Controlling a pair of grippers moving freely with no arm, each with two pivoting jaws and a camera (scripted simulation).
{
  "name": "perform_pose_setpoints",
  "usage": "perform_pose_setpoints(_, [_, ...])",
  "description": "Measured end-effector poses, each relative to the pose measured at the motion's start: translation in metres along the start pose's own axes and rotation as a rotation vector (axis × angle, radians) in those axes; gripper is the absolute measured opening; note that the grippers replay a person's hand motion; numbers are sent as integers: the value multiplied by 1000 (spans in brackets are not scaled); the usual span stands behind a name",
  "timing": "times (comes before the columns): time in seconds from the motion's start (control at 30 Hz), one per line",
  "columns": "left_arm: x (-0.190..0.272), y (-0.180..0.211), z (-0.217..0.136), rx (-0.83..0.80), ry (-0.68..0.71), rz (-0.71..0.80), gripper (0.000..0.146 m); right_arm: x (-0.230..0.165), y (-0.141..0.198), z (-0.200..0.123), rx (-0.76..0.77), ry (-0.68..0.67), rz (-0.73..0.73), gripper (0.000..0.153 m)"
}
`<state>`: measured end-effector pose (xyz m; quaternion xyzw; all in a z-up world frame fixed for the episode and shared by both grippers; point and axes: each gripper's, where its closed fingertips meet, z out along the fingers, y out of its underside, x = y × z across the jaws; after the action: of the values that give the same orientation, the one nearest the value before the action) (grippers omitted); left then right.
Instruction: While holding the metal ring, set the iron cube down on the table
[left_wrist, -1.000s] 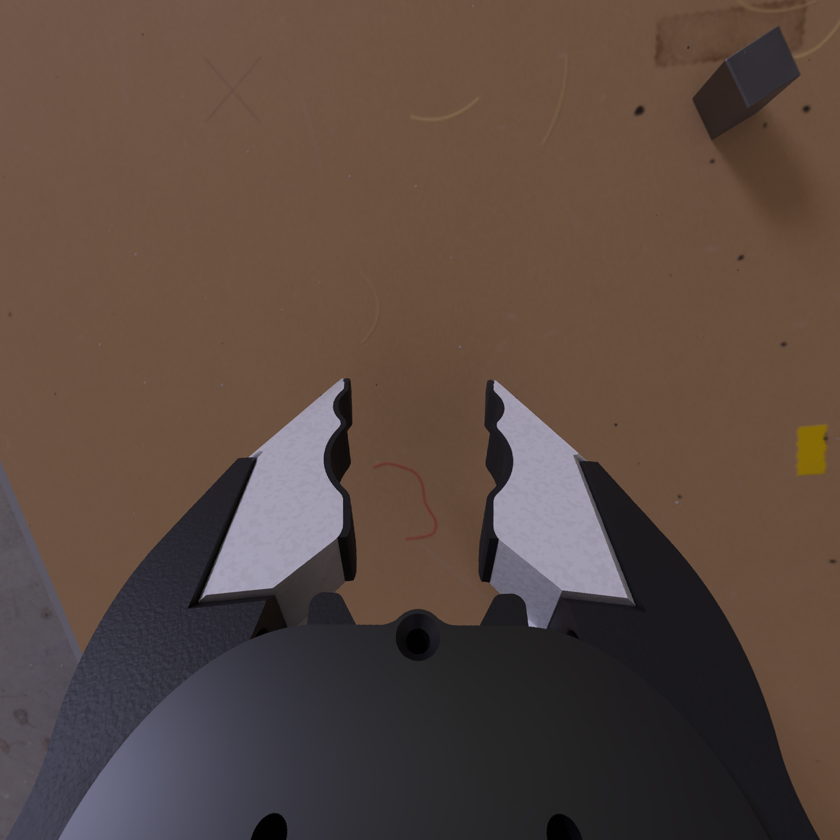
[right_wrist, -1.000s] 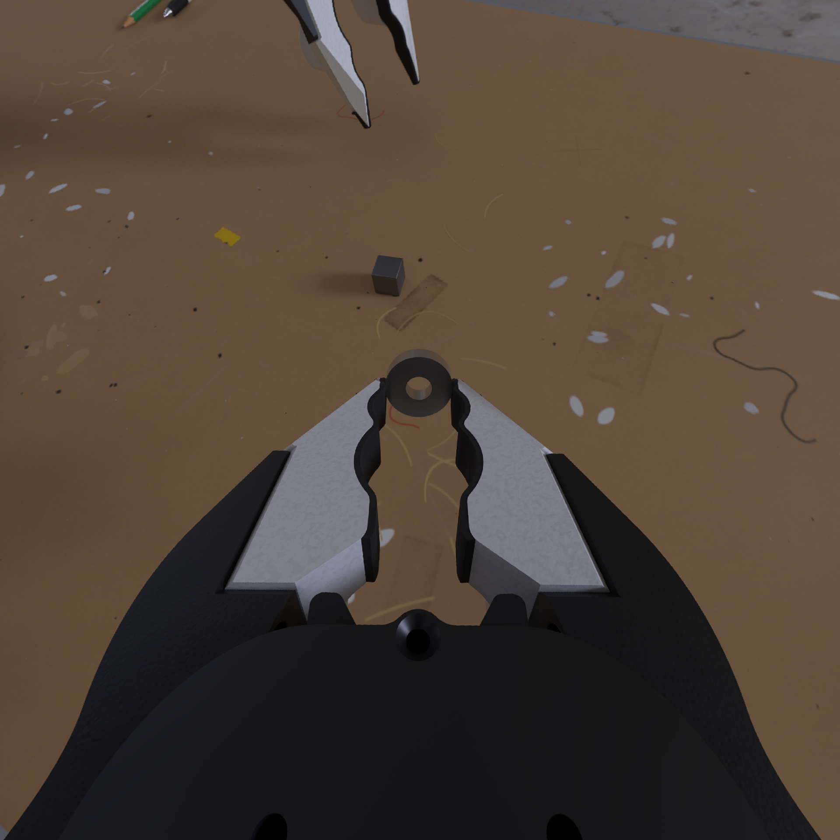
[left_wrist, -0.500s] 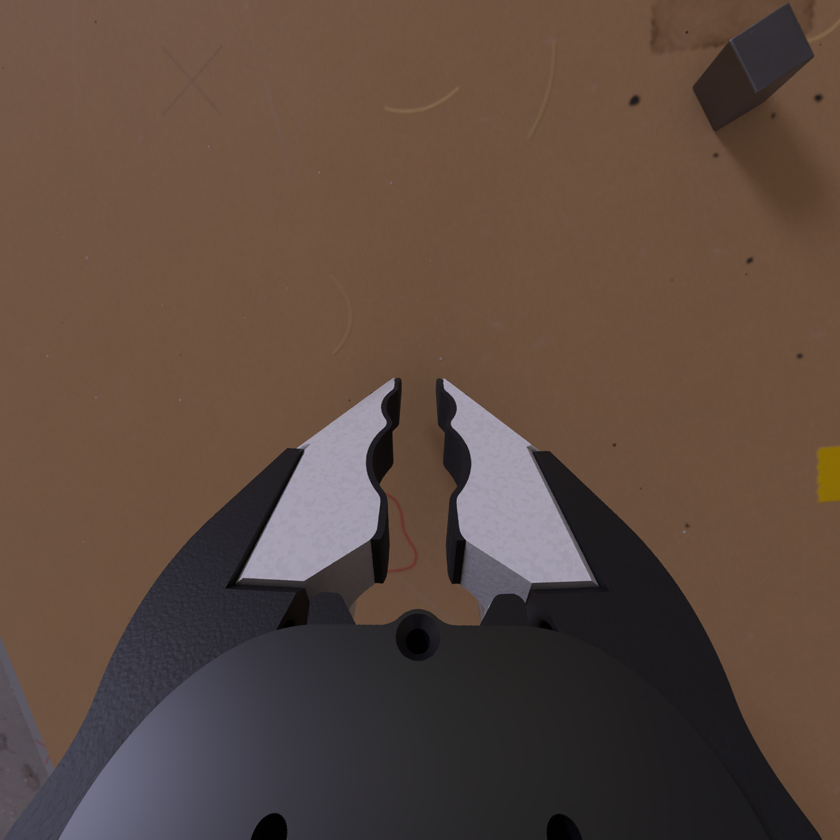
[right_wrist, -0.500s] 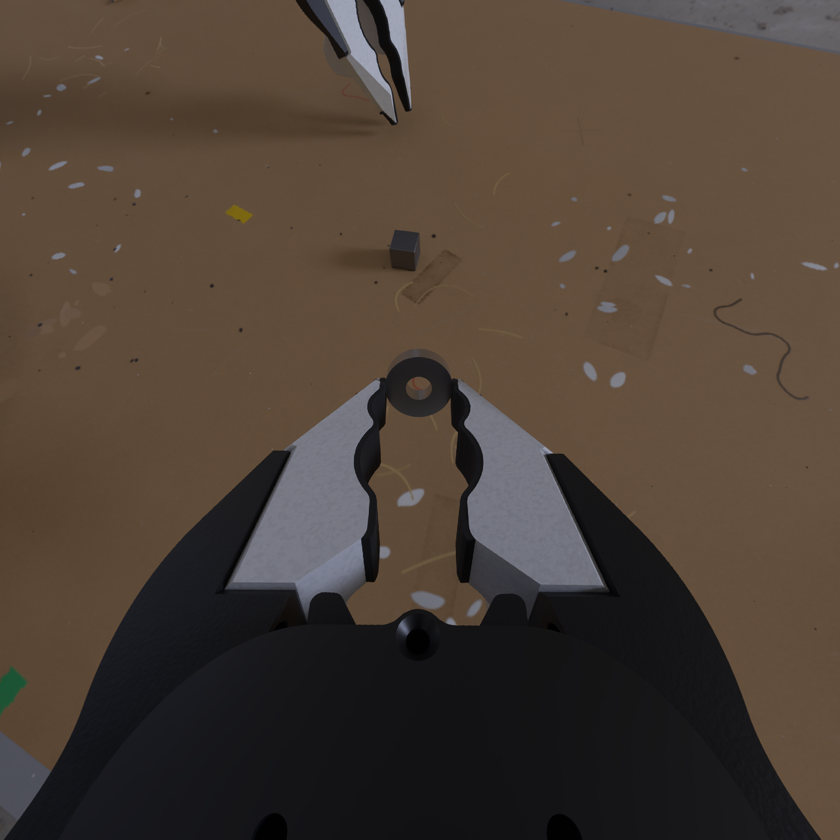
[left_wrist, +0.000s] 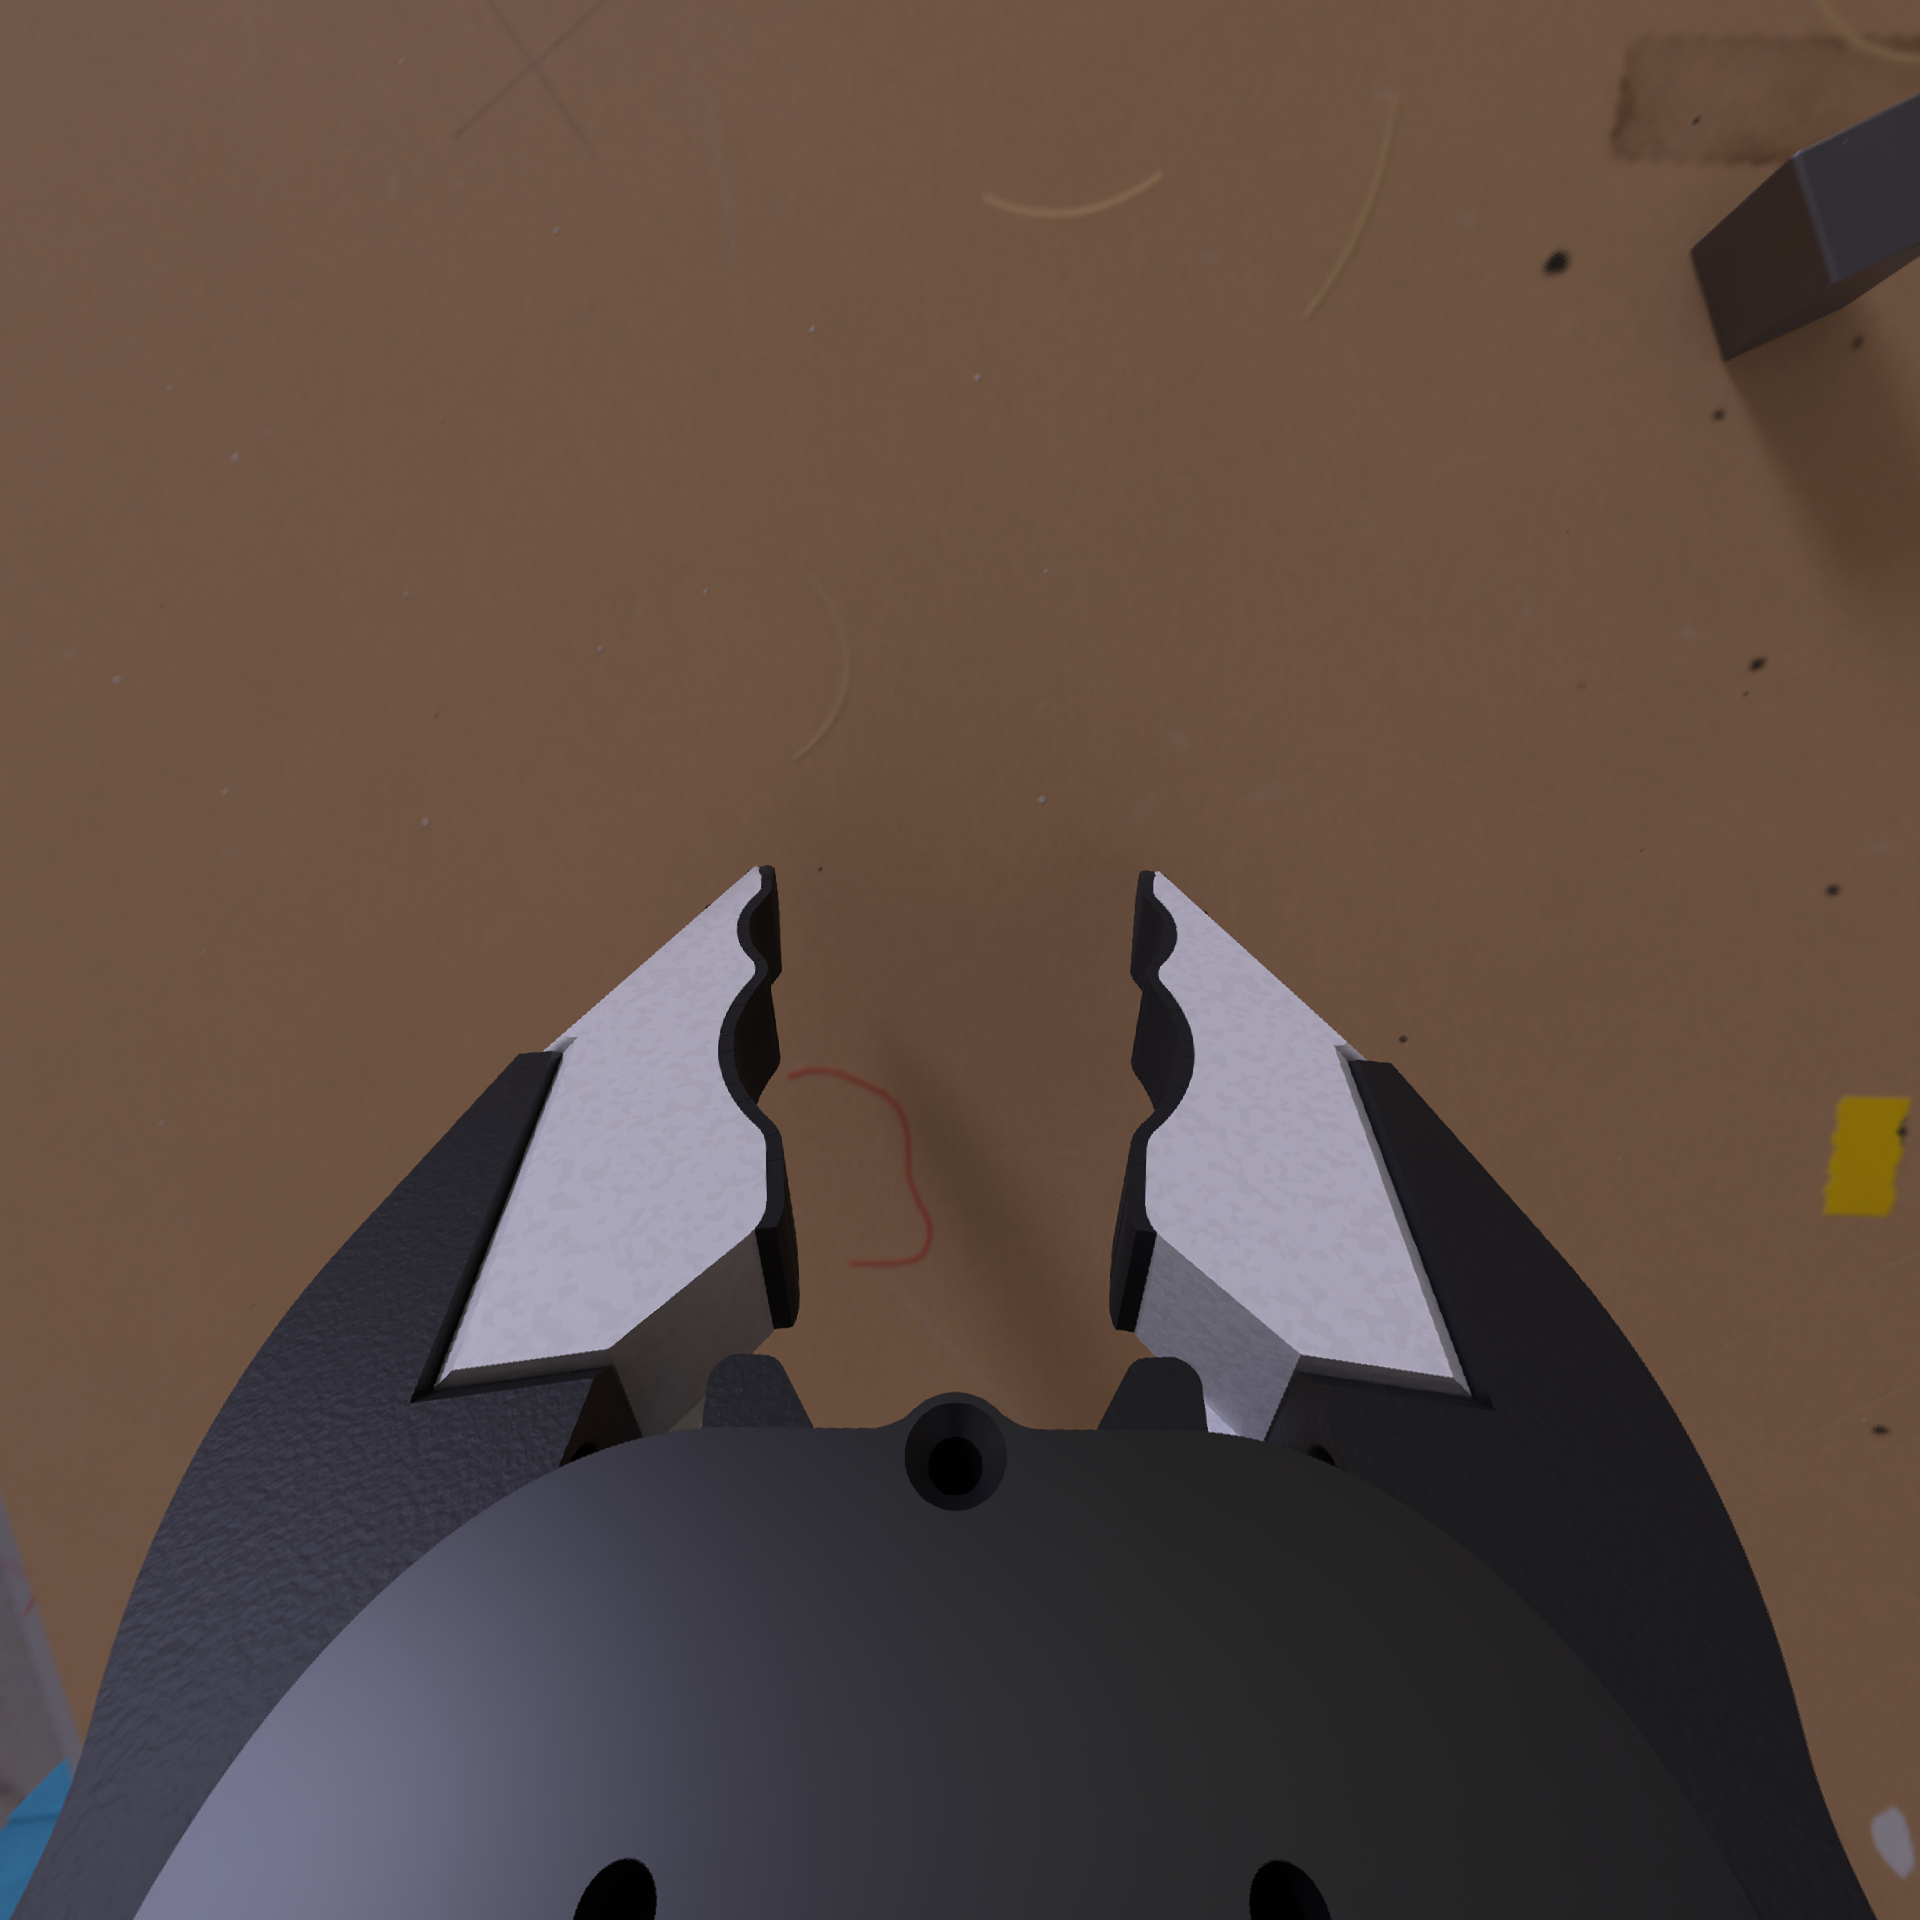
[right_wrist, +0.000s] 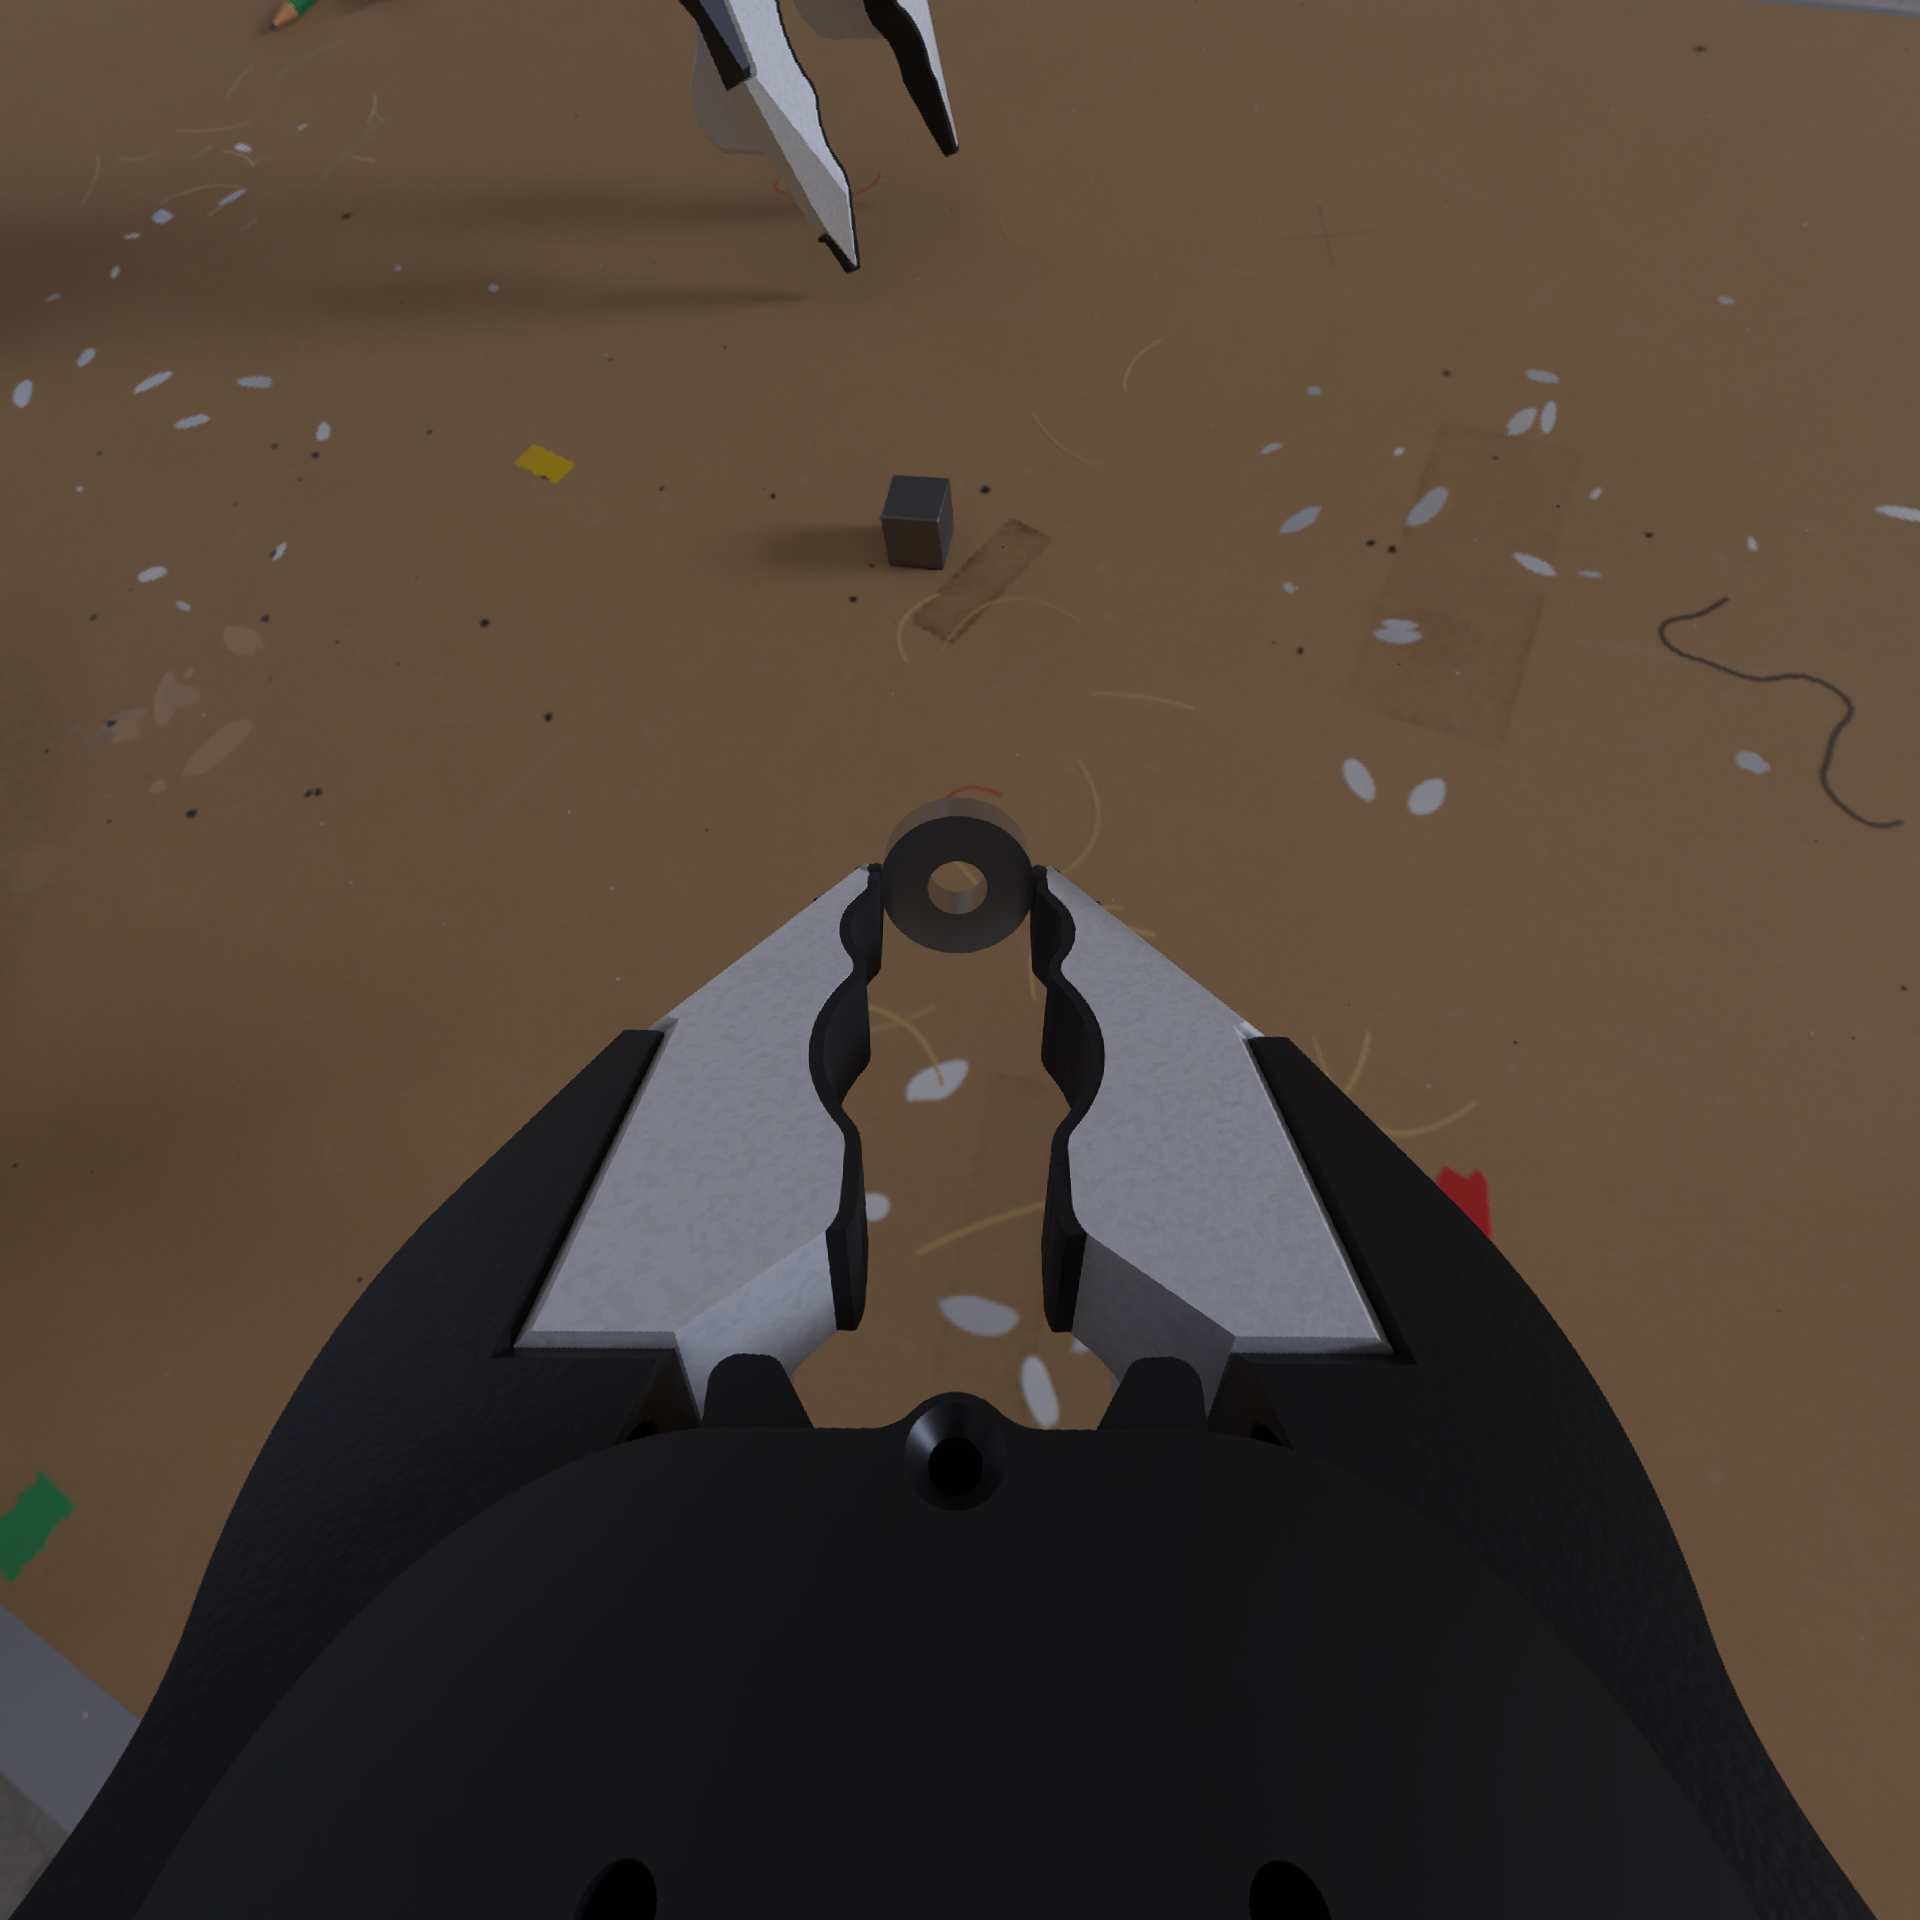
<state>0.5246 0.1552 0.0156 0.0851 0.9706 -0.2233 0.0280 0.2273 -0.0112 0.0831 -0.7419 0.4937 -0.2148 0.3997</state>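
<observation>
The dark grey iron cube rests on the brown table, apart from both grippers; in the left wrist view it sits at the top right edge. My right gripper is shut on the grey metal ring, held upright at its fingertips above the table. My left gripper is open and empty above the table; it also shows far off in the right wrist view, beyond the cube.
A yellow scrap lies left of the cube and a strip of tape beside it. A dark wire curls at the right. A red thread lies under my left gripper. White flecks are scattered about.
My left gripper narrowed its jaws half a second ago and has opened wide again. My right gripper has kept the ring and moved a little back from the cube.
</observation>
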Motion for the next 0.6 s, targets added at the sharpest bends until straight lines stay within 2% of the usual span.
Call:
perform_pose_setpoints(0.07, [3,-2,3,7,27,5,65,3,1,-1,-8,3,-2,28])
perform_pose_setpoints(0.13, [7,-2,3,9,55,17,40,5,1,-3,-14,9,-6,28])
perform_pose_setpoints(0.17, [8,-2,3,18,56,15,35,6,0,-4,-13,13,-5,28])
perform_pose_setpoints(0.33, [6,4,0,22,36,10,31,9,0,-3,7,15,24,28])
perform_pose_setpoints(0.37, [4,6,-3,17,24,10,28,9,0,-2,6,11,27,28])
perform_pose_setpoints(0.4, [3,6,-7,22,16,14,18,8,-1,-1,6,7,27,28])
perform_pose_setpoints(0.47, [2,-1,-25,82,23,16,5,6,-2,0,3,2,16,28])
perform_pose_setpoints(0.6, [-9,-11,-68,156,-37,-5,4,6,-2,2,7,-4,-1,28])
